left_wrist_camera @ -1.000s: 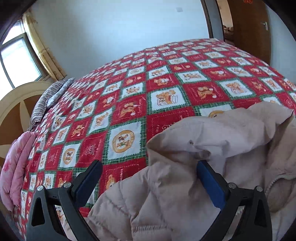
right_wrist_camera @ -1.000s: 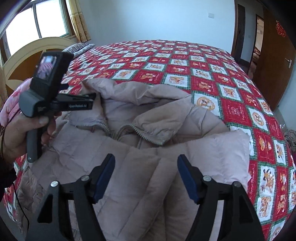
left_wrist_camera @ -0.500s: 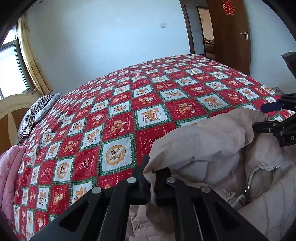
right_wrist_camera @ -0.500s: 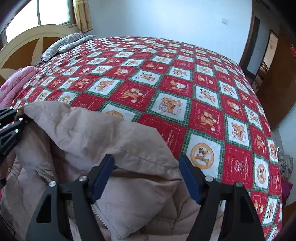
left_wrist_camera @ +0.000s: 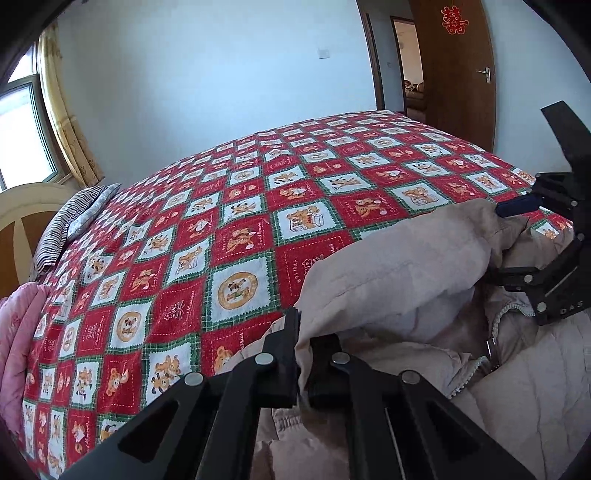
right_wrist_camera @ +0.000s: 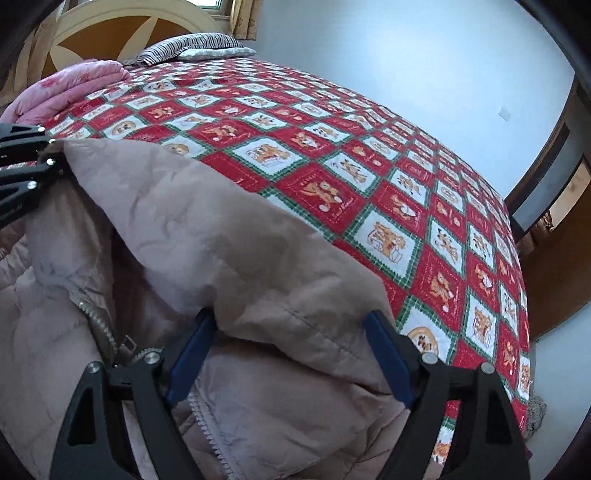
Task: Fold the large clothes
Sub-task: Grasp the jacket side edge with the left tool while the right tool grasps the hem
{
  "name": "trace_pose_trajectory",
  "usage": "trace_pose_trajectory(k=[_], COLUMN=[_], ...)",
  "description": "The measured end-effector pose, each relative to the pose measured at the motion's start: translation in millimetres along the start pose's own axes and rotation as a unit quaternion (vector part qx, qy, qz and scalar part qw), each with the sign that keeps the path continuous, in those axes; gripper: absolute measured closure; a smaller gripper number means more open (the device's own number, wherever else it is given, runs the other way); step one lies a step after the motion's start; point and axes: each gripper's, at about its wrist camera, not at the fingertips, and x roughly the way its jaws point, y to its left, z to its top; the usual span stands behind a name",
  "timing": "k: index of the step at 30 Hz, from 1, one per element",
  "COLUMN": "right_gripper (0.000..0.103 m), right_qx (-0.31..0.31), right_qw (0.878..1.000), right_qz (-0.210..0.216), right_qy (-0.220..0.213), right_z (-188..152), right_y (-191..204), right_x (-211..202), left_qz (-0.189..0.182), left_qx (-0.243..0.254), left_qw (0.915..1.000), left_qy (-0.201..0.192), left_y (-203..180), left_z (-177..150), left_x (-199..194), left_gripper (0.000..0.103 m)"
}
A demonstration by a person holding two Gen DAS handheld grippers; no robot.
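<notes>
A beige padded jacket [left_wrist_camera: 406,258] lies on the red patchwork bedspread [left_wrist_camera: 240,229] with its hood edge lifted. My left gripper [left_wrist_camera: 303,332] is shut on the left corner of that edge, with fabric pinched between its black fingers. In the right wrist view the same gripper [right_wrist_camera: 55,155] holds that corner at the far left. My right gripper [right_wrist_camera: 291,350] straddles the other corner of the jacket [right_wrist_camera: 221,240]. Its blue pads stand wide and its jaws are opening, with fabric bulging between them. The zipper [right_wrist_camera: 99,325] runs down beside its left pad.
The bedspread [right_wrist_camera: 406,184] stretches far beyond the jacket. A pink quilt [right_wrist_camera: 74,85] and a striped pillow [right_wrist_camera: 184,48] lie by the headboard [right_wrist_camera: 110,33]. A brown door [left_wrist_camera: 454,74] and a doorway stand at the far wall.
My left gripper closed on the jacket's hood edge and raised it slightly. The right gripper swung from the jacket's body to the hood's other corner, rolling, and its jaws spread wider.
</notes>
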Motion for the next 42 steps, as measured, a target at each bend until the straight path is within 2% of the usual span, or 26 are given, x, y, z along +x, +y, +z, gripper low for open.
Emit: trace_pose_trajectory(k=[1, 2, 3, 5, 8, 10, 11, 12, 13, 14, 15, 16, 19, 22, 25, 26, 27, 28, 31, 34, 37, 39, 41, 42], right_gripper=[0.022, 0.044, 0.058, 0.087, 0.093, 0.095, 0.095, 0.095, 0.095, 0.095, 0.095, 0.097, 0.097, 0.097, 0.097, 0.097, 0.098, 0.098, 0.098, 0.097, 0.096, 0.089, 0.071, 0.069], right_qx=[0.003, 0.01, 0.018, 0.0, -0.007, -0.009, -0.015, -0.022, -0.03, -0.033, -0.038, -0.047, -0.057, -0.076, -0.091, -0.087, -0.082, -0.078, -0.072, -0.072, -0.056, -0.039, -0.019, -0.004], right_qw=[1.0, 1.0, 0.999, 1.0, 1.0, 1.0, 1.0, 0.999, 0.999, 0.999, 0.998, 0.997, 0.996, 0.994, 0.992, 0.992, 0.993, 0.993, 0.993, 0.994, 0.996, 0.998, 0.998, 0.997], right_qz=[-0.005, 0.01, 0.032, 0.013, 0.007, -0.002, -0.009, -0.019, -0.028, -0.033, -0.04, -0.052, -0.064, -0.076, -0.089, -0.089, -0.088, -0.088, -0.088, -0.085, -0.072, -0.051, -0.032, -0.022], right_qy=[0.006, 0.016, 0.03, 0.02, 0.004, -0.01, -0.018, -0.022, -0.025, -0.025, -0.02, -0.015, -0.018, -0.019, -0.016, -0.016, -0.016, -0.016, -0.014, -0.014, -0.015, -0.03, -0.055, -0.069], right_z=[2.4, 4.4, 6.1, 5.9, -2.0, -8.2, -11.5, -13.5, -17.6, -19.6, -23.6, -26.6, -34.7, -42.4, -48.4, -49.4, -49.5, -50.1, -53.9, -57.1, -57.0, -57.2, -55.7, -53.3], right_y=[-2.2, -3.8, -5.3, 0.6, 9.1, 12.9, 15.5, 18.5, 21.4, 22.6, 24.5, 27.0, 35.0, 44.7, 50.8, 49.5, 46.9, 44.5, 40.1, 40.6, 39.1, 36.9, 35.8, 34.0], right_x=[4.9, 8.6, 13.1, 8.6, -5.6, -16.9, -22.1, -24.3, -26.2, -25.2, -21.8, -17.7, -10.3, -5.5, -2.7, -3.4, -3.7, -4.6, -5.3, -7.6, -18.5, -34.9, -55.4, -64.3], left_qz=[-0.002, -0.004, -0.006, 0.001, -0.001, -0.014, -0.017, -0.019, -0.024, -0.029, -0.031, -0.031, -0.033, -0.03, 0.028, 0.036, 0.064, 0.094, 0.102, 0.099, 0.096, 0.091, 0.09, 0.09], left_qx=[0.001, 0.003, 0.005, 0.013, 0.004, -0.01, -0.015, -0.021, -0.027, -0.033, -0.04, -0.046, -0.064, -0.073, -0.063, -0.052, -0.034, -0.024, 0.009, 0.006, -0.013, -0.02, -0.02, -0.02], left_qw=[1.0, 1.0, 1.0, 0.9999, 1.0, 0.9998, 0.9996, 0.9993, 0.9986, 0.9975, 0.9956, 0.9935, 0.9892, 0.9885, 0.9935, 0.9951, 0.9956, 0.9944, 0.9942, 0.9941, 0.9942, 0.9945, 0.9946, 0.9946], left_qy=[-0.001, -0.002, -0.001, -0.004, -0.005, -0.01, -0.018, -0.026, -0.04, -0.055, -0.078, -0.099, -0.127, -0.129, -0.091, -0.076, -0.06, -0.041, 0.03, 0.042, 0.045, 0.049, 0.048, 0.047], left_y=[-0.1, -0.7, -1.5, -3.4, -0.7, 2.4, 3.3, 4.5, 6.3, 8.1, 10.8, 13.1, 20.1, 18.2, 5.6, 0.6, -5.7, -10.2, -23.2, -27.4, -22.3, -20.7, -22.1, -23.1], left_z=[-0.4, -1.7, -3.3, -7.5, -11.0, -11.4, -11.9, -12.5, -13.5, -14.7, -16.2, -17.0, -12.4, 7.1, 41.4, 47.9, 51.4, 49.4, 25.9, -4.0, -12.4, -13.0, -14.4, -14.9], left_x=[-1.2, -1.6, -1.4, -1.5, -5.8, -16.6, -24.6, -34.3, -46.0, -57.2, -70.5, -81.9, -100.4, -93.0, -58.1, -42.7, -23.5, -5.9, 41.5, 52.9, 55.4, 57.9, 58.3, 58.5], left_gripper=[0.101, 0.101, 0.1, 0.1, 0.097, 0.097, 0.09, 0.073, 0.06, 0.031, 0.011, 0.008, 0.008, 0.008, 0.008, 0.008, 0.008, 0.008, 0.008, 0.008, 0.008, 0.008, 0.008, 0.008])
